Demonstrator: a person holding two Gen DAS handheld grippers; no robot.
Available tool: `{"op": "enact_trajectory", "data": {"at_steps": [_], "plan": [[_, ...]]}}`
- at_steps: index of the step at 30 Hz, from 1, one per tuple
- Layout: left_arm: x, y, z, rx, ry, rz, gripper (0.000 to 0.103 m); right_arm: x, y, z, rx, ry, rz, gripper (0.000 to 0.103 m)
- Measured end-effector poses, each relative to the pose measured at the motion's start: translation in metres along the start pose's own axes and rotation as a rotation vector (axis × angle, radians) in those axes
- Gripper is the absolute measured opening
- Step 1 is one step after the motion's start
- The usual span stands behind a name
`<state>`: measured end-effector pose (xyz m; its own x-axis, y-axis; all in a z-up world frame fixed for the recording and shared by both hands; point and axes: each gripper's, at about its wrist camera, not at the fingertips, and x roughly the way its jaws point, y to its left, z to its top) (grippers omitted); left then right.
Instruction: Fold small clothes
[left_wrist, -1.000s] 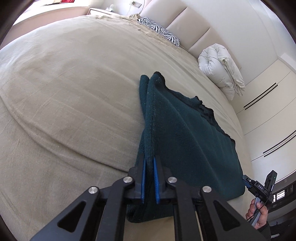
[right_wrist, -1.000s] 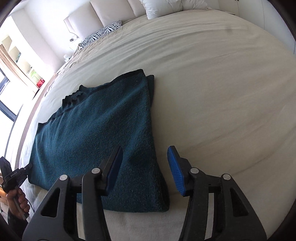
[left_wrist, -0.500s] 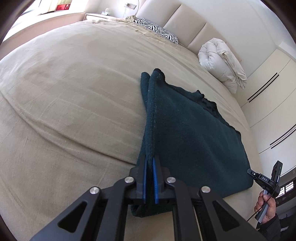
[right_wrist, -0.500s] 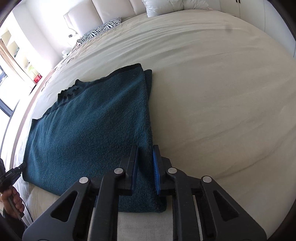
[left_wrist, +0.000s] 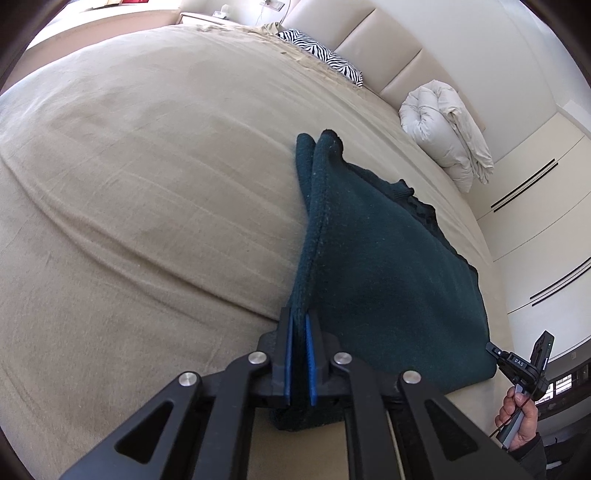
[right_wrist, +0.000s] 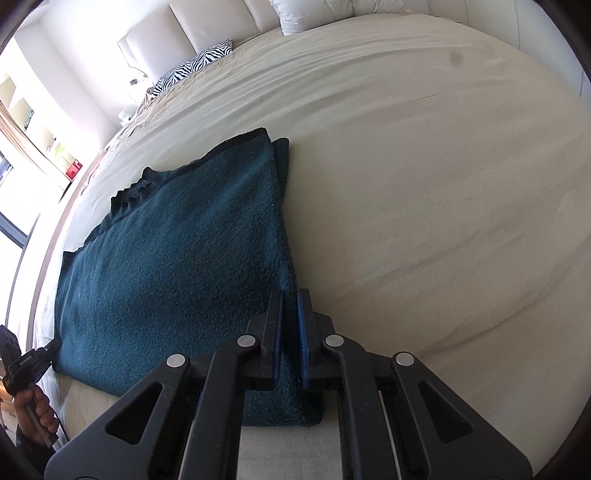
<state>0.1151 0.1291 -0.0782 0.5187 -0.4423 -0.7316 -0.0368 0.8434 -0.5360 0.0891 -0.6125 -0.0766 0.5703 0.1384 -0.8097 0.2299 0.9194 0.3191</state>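
The near corner of the teal knitted garment (left_wrist: 388, 280) disappears between and under the left tool (left_wrist: 300, 325), so the pinched part cannot be seen. In the right wrist view its other near corner is likewise covered by the right tool (right_wrist: 290, 310). The person's right hand (left_wrist: 522, 424) is cut off at the picture's edge, as is the left hand (right_wrist: 35, 417). Small things on the nightstand (left_wrist: 207, 16) and shelves (right_wrist: 33, 122) are too small or overexposed to name.
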Motion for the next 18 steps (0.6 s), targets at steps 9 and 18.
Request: {"op": "enact_trajectory", "data": {"at_steps": [9, 18], "plan": [[0.000, -0.002, 0.001, 0.016, 0.007, 0.008, 0.010, -0.002, 0.001, -0.004, -0.005, 0.001, -0.015, 0.007], [-0.050, -0.036, 0.016, 0.105, -0.147, 0.090, 0.040, -0.040, -0.009, 0.008, 0.091, -0.096, 0.002, 0.015]]}}
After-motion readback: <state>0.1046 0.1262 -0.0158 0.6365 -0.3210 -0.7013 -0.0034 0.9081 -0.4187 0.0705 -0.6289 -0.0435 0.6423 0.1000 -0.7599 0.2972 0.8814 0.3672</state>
